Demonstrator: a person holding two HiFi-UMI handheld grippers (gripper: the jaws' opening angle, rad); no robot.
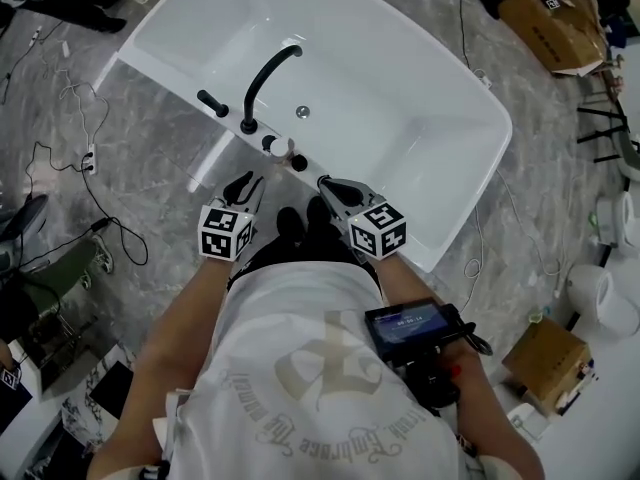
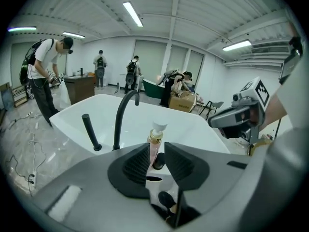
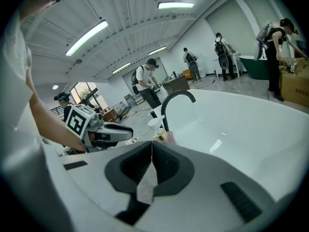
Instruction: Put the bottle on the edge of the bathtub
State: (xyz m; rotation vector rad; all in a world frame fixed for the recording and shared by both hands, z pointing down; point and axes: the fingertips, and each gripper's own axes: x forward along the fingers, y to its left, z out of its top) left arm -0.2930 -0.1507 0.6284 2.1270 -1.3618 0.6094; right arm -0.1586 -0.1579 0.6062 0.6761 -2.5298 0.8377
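The bottle [image 1: 281,150] stands upright on the bathtub [image 1: 400,108] rim at the black faucet's [image 1: 262,78] five o'clock, one o'clock of the left tongs [image 1: 246,184] — slightly parted, gripping nothing — while the right tongs [image 1: 332,190] are closed, empty.

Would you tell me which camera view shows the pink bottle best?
The left gripper view: the bottle stands upright on the bathtub edge, pump cap and pink body clear beyond the left tool. The head view shows only its small top; the right gripper view just its top behind the right tool.
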